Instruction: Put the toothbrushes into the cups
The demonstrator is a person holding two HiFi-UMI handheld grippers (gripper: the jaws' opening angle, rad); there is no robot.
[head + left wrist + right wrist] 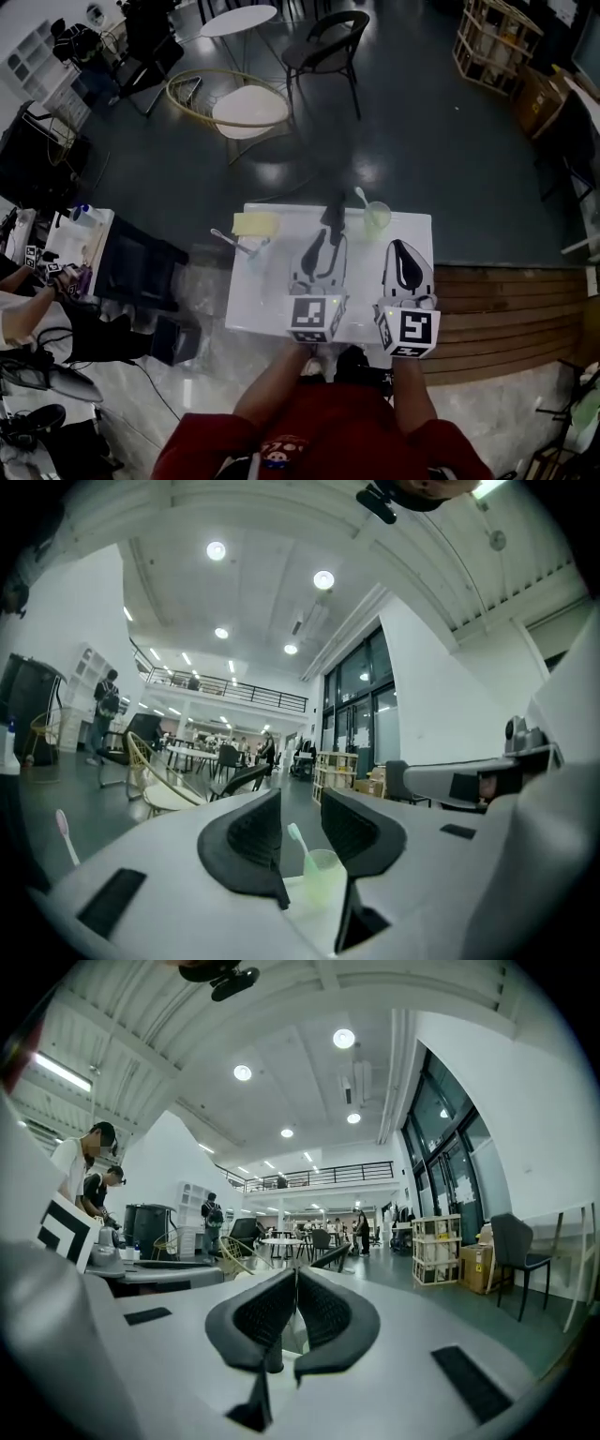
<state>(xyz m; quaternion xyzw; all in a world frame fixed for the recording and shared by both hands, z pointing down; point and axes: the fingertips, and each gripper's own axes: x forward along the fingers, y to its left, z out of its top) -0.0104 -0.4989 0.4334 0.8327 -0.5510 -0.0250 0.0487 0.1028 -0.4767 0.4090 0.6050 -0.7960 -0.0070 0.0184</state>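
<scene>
The left gripper (300,803) hangs over the middle of the white table (272,300) with its jaws spread apart; the gap between the ribbed black pads is wide and nothing is pinched in it. In the left gripper view that gap frames the pale-green cup (321,878), which stands upright on the table beyond the jaw tips; a toothbrush (298,841) leans inside it, head up and tilted to the left. In the head view the same cup (377,218) sits near the far edge of the table, ahead and to the right of the left gripper (325,248) and clear of it; its toothbrush (361,197) pokes out above the rim.

The right gripper (295,1279) is pressed together; the two pads meet at their tips and hold nothing. In the head view it (403,258) hovers over the right part of the table, nearer the person than the green cup and apart from it.

On the left part of the table stands a clear cup (256,251) with a second toothbrush (228,238) leaning out of it to the left; its head also shows at the left of the left gripper view (64,834). A yellow pad (255,223) lies flat just behind the clear cup, near the far edge.
</scene>
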